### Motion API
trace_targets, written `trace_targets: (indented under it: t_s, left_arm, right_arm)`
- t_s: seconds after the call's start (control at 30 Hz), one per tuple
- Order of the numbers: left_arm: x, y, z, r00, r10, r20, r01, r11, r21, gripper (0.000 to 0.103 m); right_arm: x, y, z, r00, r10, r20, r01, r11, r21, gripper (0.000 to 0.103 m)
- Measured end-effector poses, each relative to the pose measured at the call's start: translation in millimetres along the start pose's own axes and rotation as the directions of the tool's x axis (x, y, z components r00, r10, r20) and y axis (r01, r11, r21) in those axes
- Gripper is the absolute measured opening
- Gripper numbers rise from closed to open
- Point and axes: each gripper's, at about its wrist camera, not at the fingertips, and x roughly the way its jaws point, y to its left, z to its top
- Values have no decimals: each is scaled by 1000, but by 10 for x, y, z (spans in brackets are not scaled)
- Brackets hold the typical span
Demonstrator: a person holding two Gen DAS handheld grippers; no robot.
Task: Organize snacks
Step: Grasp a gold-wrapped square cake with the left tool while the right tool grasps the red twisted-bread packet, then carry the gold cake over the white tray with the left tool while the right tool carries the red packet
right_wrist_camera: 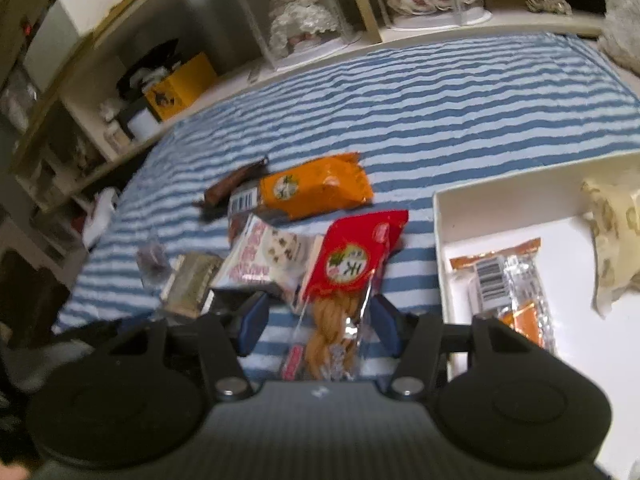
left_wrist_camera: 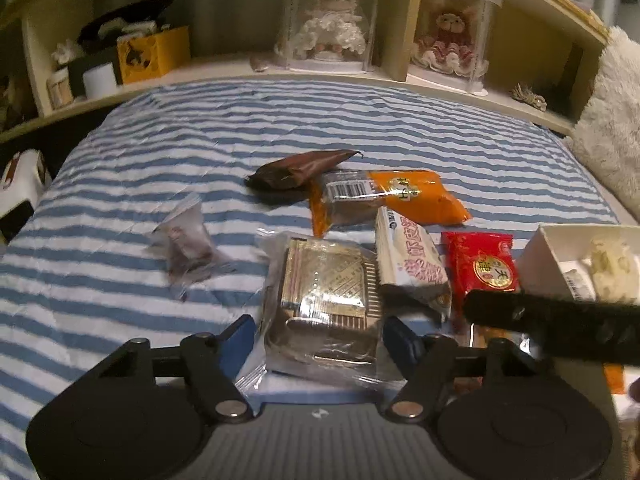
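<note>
Between the blue fingers of the left hand-held gripper (left_wrist_camera: pixel 319 334) lies a clear packet of brown biscuits (left_wrist_camera: pixel 320 300); the jaws stand wide, one on each side of it. At 1 o'clock from it lie a white-pink snack bag (left_wrist_camera: pixel 412 260) and an orange packet (left_wrist_camera: pixel 388 196) on the striped bed (left_wrist_camera: pixel 160 128). The right hand-held gripper (right_wrist_camera: pixel 319 322) is wide too, around the tail of a red packet (right_wrist_camera: pixel 352 256). At 3 o'clock sits a white box (right_wrist_camera: pixel 440 216) holding an orange-silver packet (right_wrist_camera: pixel 508 280).
</note>
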Motion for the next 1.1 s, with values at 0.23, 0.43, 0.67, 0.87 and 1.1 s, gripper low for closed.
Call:
trace_targets:
  t_s: [0.23, 0.43, 0.67, 0.87, 1.1]
  left_arm:
    - [-216, 123, -150, 997, 9, -76, -13, 998, -61, 67]
    - [-447, 291, -341, 992, -2, -127, -17, 989, -150, 67]
    - [-656, 352, -495, 987, 50, -151, -77, 981, -177, 66]
    - [-751, 317, -641, 985, 45, -166, -79, 976, -202, 67]
    - [-775, 345, -607, 988, 0, -158, -36, 973, -229, 79]
  right_arm:
    - [57, 196, -153, 996, -91, 5, 90, 983, -160, 63]
    - [112, 277, -243, 995, -104, -4, 98, 944, -315, 59]
    - [-56, 231, -303, 995, 12, -99, -47, 933, -357, 56]
    - [-256, 279, -460, 974, 85, -210, -162, 909, -384, 56]
    - [-506, 258, -605, 946, 45, -321, -172, 909, -380, 60]
